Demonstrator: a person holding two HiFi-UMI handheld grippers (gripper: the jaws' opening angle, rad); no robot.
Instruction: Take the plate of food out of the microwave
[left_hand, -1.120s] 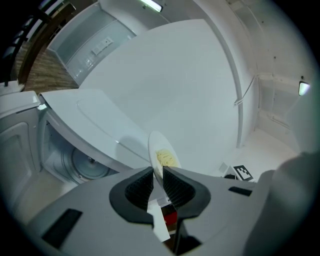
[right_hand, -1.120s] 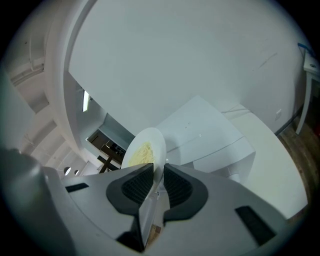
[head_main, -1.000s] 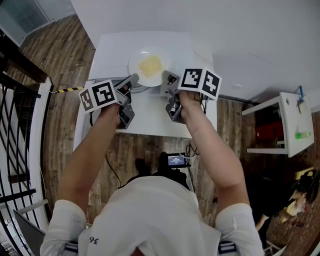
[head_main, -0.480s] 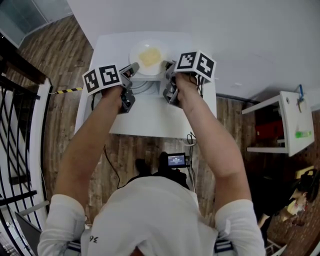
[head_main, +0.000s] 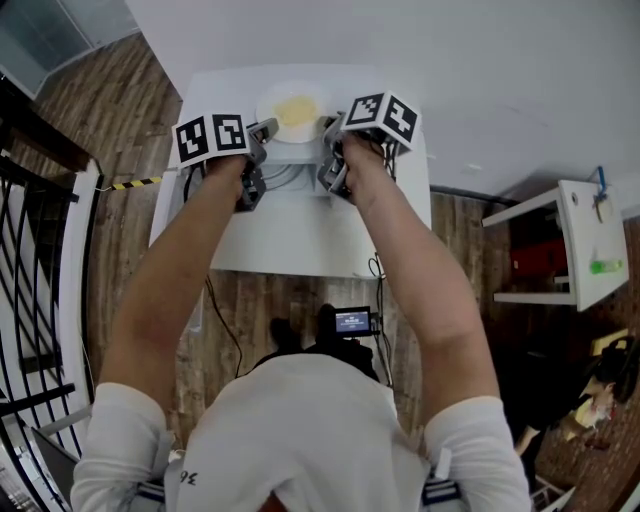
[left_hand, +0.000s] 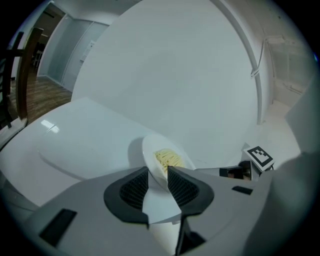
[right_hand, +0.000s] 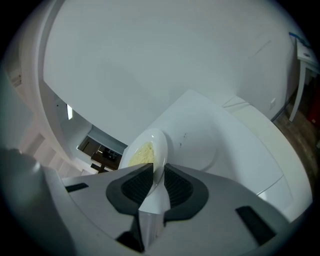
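The left gripper (left_hand: 158, 182) stands released: its ribbed black pads are apart and have just been opening, and the thin rim of the round white plate (left_hand: 150, 152) runs slantwise through the gap between them. The right gripper (right_hand: 157, 182) is clenched on the opposite rim of that plate (right_hand: 161, 142), with both dark pads pressed against the edge. A heap of pale yellow noodles (left_hand: 168, 159) lies in the middle of the plate. From the head view, the left gripper (head_main: 266, 129) and the right gripper (head_main: 329, 126) flank the plate (head_main: 293, 112) on either side, each carrying its cube with black and white square markers, and a bare forearm reaches out to each. The plate is at the far end of the white rectangular table (head_main: 290, 235), close to the plain white wall (left_hand: 175, 75), and not inside any microwave. The table stands on a brown wooden plank floor (head_main: 130, 100).
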